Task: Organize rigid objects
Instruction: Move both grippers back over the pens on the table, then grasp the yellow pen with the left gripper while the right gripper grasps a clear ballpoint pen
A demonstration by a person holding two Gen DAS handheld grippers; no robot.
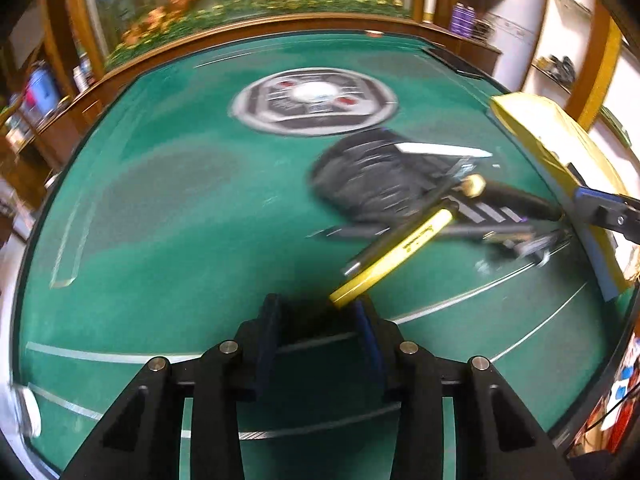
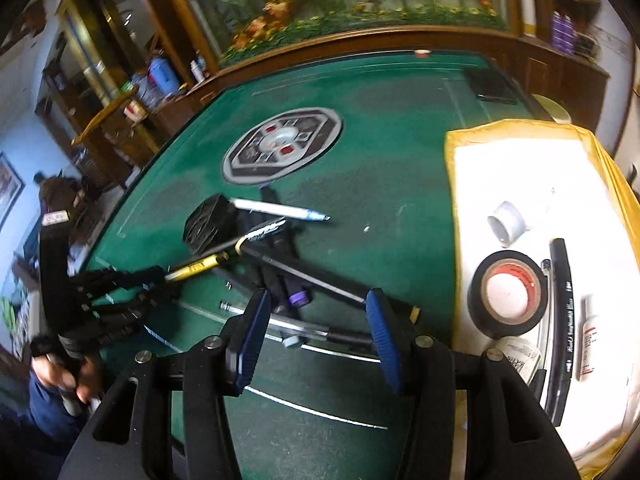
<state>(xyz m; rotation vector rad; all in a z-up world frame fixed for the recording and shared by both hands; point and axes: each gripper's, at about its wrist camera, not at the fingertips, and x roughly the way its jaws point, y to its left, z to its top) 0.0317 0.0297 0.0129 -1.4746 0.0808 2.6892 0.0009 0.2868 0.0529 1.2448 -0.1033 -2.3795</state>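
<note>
Left gripper [image 1: 316, 312]: jaws apart, yellow pen's [image 1: 394, 254] end against the right finger, grip uncertain. Right gripper [image 2: 318, 312]: jaws apart over the pen pile, beside the tray [image 2: 456, 168].

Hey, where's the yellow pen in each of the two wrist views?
Left wrist: yellow pen runs diagonally, lower center-right, its near end at the left gripper.
Right wrist: same pen sits left of center, at the left gripper's tips.
Shared landmark: the grey octagonal emblem on the green table.
</note>
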